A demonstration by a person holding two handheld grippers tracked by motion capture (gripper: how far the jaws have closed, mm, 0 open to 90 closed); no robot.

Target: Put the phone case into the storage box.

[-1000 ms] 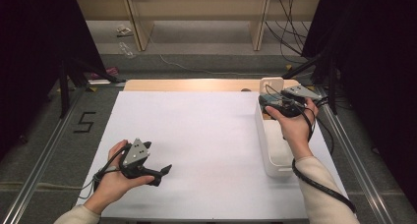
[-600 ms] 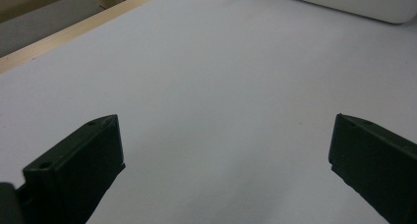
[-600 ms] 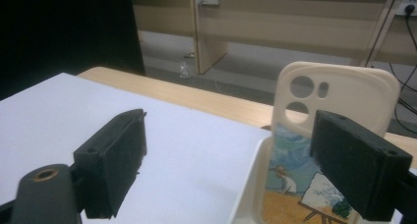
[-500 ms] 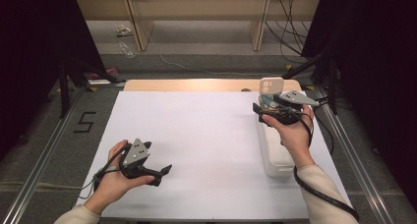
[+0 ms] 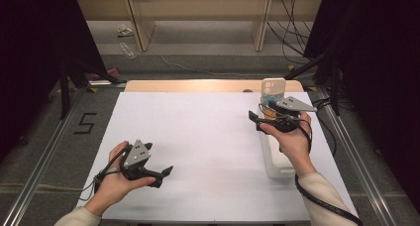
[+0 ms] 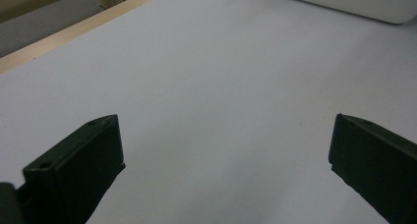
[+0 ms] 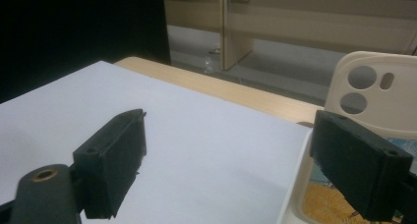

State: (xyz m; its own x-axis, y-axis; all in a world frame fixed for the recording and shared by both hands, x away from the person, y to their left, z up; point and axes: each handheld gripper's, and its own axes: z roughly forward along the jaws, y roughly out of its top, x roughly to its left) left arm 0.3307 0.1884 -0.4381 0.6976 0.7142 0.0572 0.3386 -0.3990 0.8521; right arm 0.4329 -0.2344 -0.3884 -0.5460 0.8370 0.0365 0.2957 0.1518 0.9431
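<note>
A cream phone case [image 5: 274, 88] with camera cut-outs stands upright at the far end of a long white bin [image 5: 278, 162] on the right of the white table [image 5: 203, 132]. My right gripper [image 5: 255, 121] hovers over the bin's left rim just in front of the case, pointing left. It is open, with nothing between its jaws. In the right gripper view [image 7: 228, 130] the phone case [image 7: 373, 94] rises behind the right jaw, outside the gap. My left gripper [image 5: 163, 176] rests near the table's front left, open over bare table, as the left gripper view [image 6: 226, 145] also shows.
The white bin's rim [image 7: 295, 194] has something orange-yellow [image 7: 324, 209] inside it. The white bin [image 6: 344, 0] lies far ahead of the left gripper. A wooden strip [image 5: 198, 85] edges the table's far side, with floor, cables and wooden legs beyond.
My right gripper has come a little toward the person and left, away from the phone case, with its jaws as wide as before. The left hand has stayed still.
</note>
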